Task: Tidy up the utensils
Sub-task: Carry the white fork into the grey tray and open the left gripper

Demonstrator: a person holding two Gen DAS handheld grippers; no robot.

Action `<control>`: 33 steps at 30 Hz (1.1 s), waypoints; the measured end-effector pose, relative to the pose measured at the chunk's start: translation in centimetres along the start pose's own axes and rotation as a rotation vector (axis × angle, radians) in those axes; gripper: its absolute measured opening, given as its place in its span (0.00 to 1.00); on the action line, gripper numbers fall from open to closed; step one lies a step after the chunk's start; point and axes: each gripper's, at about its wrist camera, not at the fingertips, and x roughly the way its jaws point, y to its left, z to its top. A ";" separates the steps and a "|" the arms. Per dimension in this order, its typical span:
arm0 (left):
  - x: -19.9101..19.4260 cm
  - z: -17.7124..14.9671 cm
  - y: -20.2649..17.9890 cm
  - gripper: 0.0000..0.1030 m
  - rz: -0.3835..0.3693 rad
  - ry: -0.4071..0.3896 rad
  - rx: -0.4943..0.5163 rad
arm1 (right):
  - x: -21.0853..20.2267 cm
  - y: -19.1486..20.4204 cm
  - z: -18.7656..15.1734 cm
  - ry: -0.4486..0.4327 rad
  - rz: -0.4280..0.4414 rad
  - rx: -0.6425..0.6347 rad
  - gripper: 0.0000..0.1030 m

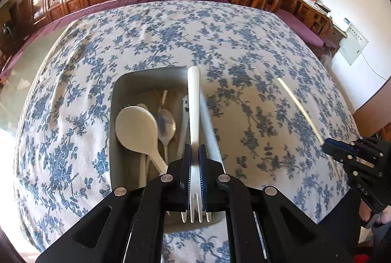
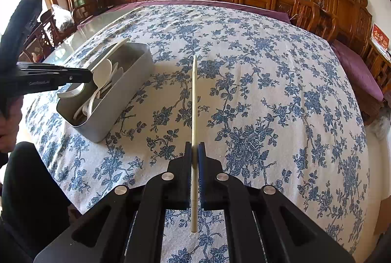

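**Mia:** Right up close, the left gripper is squeezed tight on a white plastic fork. Its prongs point back at the camera and its handle sticks out over the gray bin.

**Ben:** Is the fork heavy?

**Mia:** I think it is very light. It looks thin and bendy, so a hard squeeze could snap it. Holding it near the neck, like now, seems good, because the long handle can slide down into the bin.

**Ben:** What is in the bin?

**Mia:** A big white spoon and a shiny metal spoon, with more pieces under them that I cannot make out.

**Ben:** And the other hand?

**Mia:** The right gripper is closed on a pale chopstick. It hangs over the flowery tabletop, well apart from the bin, which sits off to the left.

**Ben:** Will it slip?

**Mia:** Maybe. It looks stiff, smooth and skinny, so it could spin or slide. A hold near its middle keeps it steady.
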 end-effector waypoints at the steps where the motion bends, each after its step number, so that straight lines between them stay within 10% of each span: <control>1: 0.4 0.0 0.3 0.05 -0.003 0.009 -0.006 | 0.1 0.0 0.0 0.001 0.000 0.001 0.06; 17: 5.0 -0.5 0.0 0.12 0.010 0.104 -0.007 | 0.5 0.5 0.6 0.005 0.013 -0.001 0.06; 33: -2.8 -1.6 3.9 0.25 0.052 -0.028 -0.019 | 0.1 6.0 3.4 -0.022 0.101 -0.020 0.06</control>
